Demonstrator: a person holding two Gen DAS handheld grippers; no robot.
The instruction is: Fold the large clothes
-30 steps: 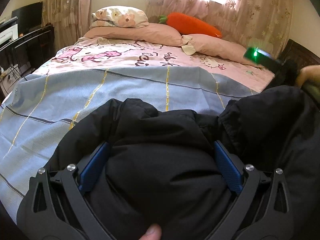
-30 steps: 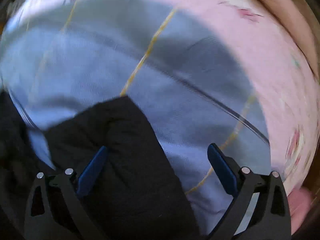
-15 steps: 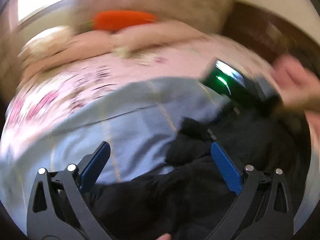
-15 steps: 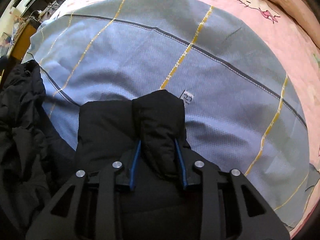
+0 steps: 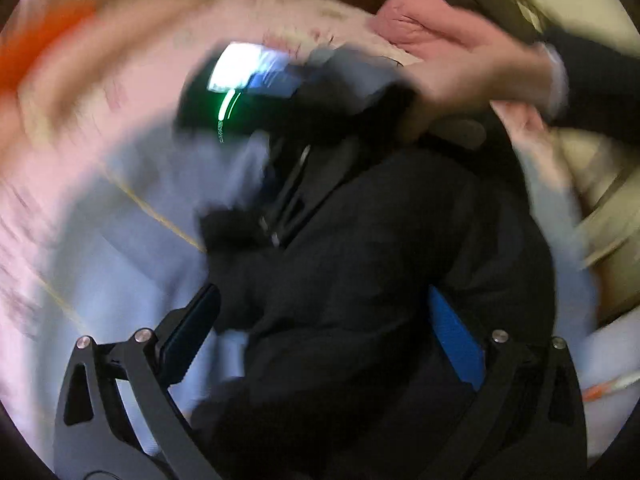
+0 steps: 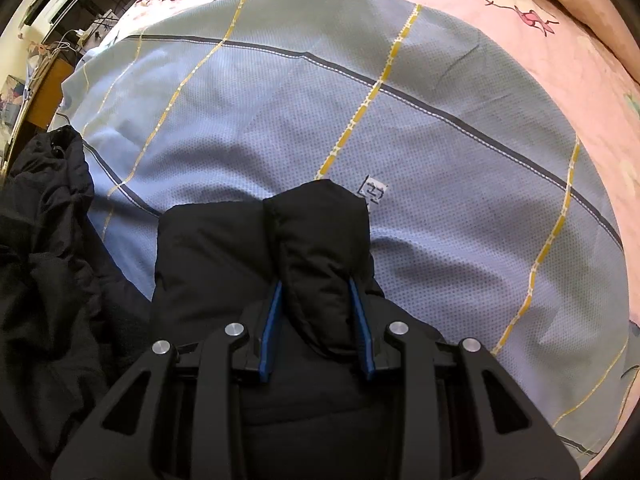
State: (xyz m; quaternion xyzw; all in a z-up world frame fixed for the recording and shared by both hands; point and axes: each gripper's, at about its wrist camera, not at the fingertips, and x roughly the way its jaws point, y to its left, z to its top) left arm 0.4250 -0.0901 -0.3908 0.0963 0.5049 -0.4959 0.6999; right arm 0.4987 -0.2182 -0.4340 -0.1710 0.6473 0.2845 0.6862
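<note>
While the black jacket (image 6: 224, 264) is lying on the blue checked sheet (image 6: 440, 140) covering the bed, the right claw (image 6: 316, 320) is pinching a padded fold of it between its blue pads. The left claw (image 5: 320, 320) is hanging spread wide above the jacket's bulk (that view is heavily blurred), gripping nothing. A pink patterned sheet (image 6: 560, 48) is showing beyond.

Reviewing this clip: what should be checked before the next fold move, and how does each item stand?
1. Right gripper shut on jacket fold: ok.
2. Left gripper has a grip: not ok, open, jacket lies between its fingers.
3. Left view sharp enough to judge: not ok, blurred.
4. Blue sheet ahead flat: ok.
5. Rest of jacket spread out: not ok, bunched at left.
</note>
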